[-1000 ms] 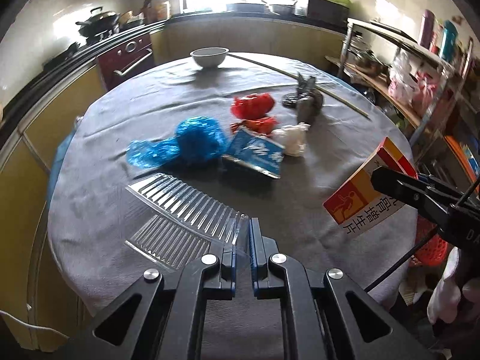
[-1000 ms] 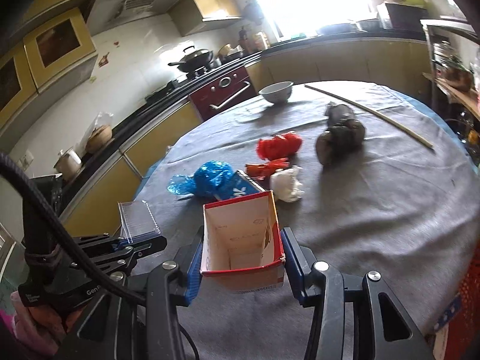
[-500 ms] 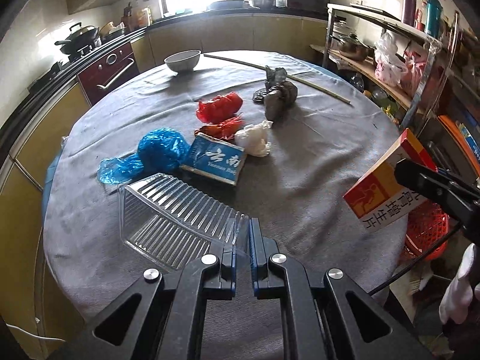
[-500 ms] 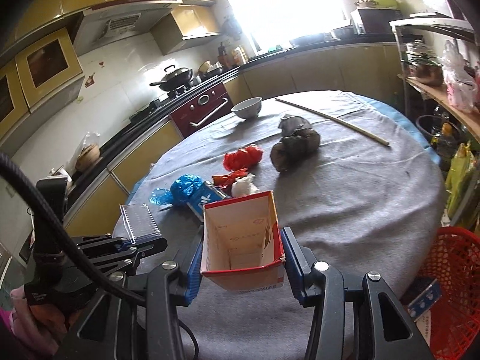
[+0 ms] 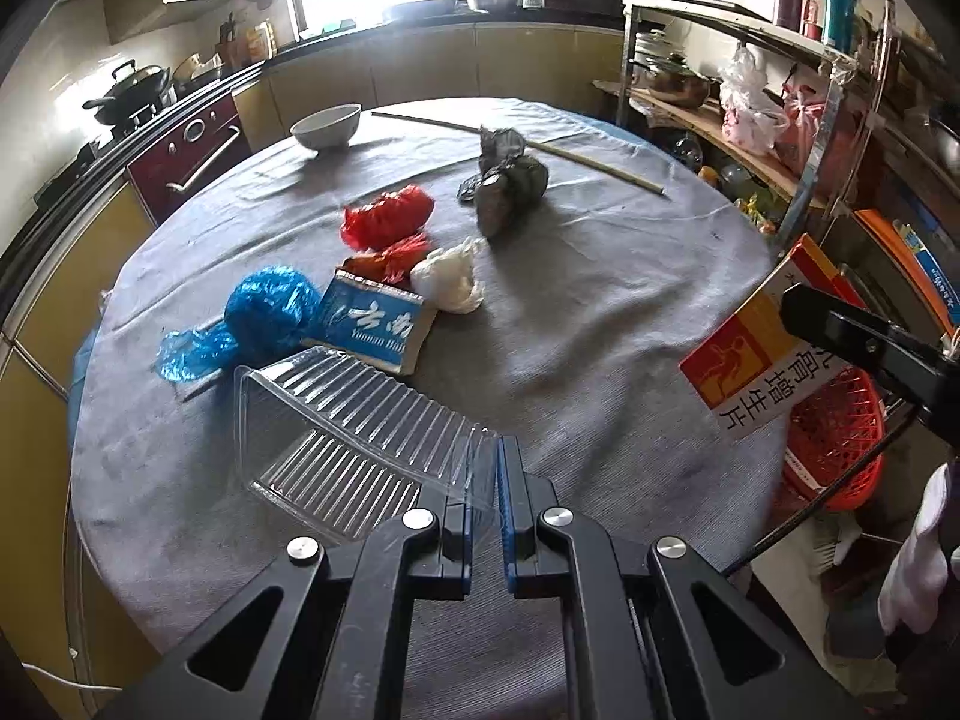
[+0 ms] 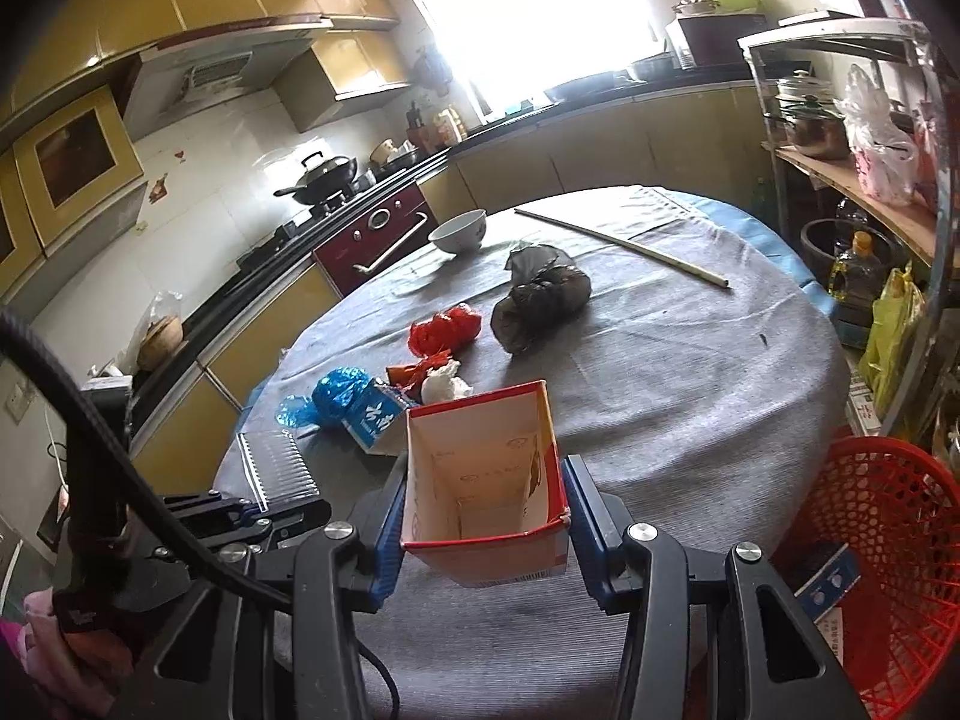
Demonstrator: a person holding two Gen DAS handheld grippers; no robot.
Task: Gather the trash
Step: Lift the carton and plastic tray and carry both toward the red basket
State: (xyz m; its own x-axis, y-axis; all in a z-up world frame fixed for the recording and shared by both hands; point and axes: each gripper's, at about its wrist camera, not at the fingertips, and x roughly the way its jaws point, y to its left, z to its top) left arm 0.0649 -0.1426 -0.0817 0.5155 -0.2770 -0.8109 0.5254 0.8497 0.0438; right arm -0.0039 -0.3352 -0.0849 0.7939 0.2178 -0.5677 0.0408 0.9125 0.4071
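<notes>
Pinching the edge of a clear ribbed plastic tray (image 5: pixel 354 420), my left hand-held gripper (image 5: pixel 486 480) is fully closed on it above the tabletop (image 5: pixel 600 330). My right hand-held gripper (image 6: pixel 483 516) clamps an open red-and-white carton (image 6: pixel 486 480), with crumpled bags (image 6: pixel 444 330) ahead and a red basket (image 6: pixel 882 540) to its right.

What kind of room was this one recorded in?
A home kitchen, most likely: a wok on a stove, yellow cabinets under a counter, and a round table with a bowl.
</notes>
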